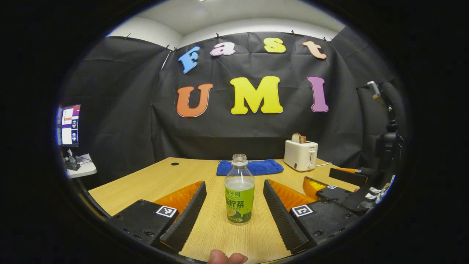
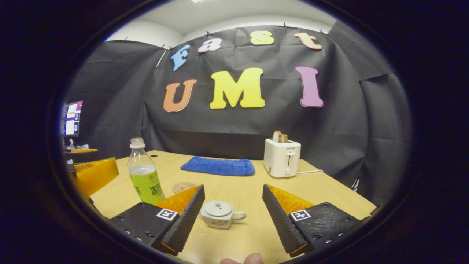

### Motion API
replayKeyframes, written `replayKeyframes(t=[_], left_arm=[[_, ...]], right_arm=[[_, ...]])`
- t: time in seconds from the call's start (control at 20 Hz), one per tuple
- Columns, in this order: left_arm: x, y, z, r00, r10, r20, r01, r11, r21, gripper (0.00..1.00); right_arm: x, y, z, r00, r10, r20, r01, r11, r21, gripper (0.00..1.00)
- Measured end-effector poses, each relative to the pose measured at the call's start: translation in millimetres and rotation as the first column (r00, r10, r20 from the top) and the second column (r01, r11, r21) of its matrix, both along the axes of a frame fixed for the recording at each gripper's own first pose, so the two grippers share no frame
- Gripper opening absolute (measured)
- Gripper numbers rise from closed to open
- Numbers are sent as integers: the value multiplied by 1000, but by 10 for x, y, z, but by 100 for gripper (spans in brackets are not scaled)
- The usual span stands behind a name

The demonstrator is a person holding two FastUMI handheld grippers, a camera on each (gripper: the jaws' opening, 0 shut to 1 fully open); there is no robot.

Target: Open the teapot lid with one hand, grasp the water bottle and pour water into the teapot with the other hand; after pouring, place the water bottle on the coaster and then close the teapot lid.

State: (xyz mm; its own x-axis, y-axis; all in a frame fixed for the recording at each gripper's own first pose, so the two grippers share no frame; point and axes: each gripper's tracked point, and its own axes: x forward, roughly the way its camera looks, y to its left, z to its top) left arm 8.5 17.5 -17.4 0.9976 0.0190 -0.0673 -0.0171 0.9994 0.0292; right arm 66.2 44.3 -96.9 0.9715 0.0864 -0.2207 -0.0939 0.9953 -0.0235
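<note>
We hold the left gripper [image 1: 234, 211] with jaws spread around the water bottle [image 1: 239, 190], not touching. The right gripper [image 2: 232, 216], jaws spread, frames the teapot [image 2: 220, 214]; we should centre on its lid [image 2: 217, 208] knob before closing.

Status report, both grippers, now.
Left gripper open around bottle. Right gripper open around teapot, lid on. Nothing blocking.

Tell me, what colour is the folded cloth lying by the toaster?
The cloth is blue; the right gripper view shows it best, left of the white toaster.
</note>
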Motion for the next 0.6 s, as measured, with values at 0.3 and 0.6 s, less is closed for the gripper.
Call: replayKeyframes(t=[0.3,0.6], left_arm=[[-6,153,33,1000,25,14,-25,999,24,98],[-4,237,60,999,43,16,-43,999,4,98]], right_arm=[[242,130,-311,998,3,-70,-4,1000,-19,97],[368,248,-476,994,19,-107,-22,999,-24,75]])
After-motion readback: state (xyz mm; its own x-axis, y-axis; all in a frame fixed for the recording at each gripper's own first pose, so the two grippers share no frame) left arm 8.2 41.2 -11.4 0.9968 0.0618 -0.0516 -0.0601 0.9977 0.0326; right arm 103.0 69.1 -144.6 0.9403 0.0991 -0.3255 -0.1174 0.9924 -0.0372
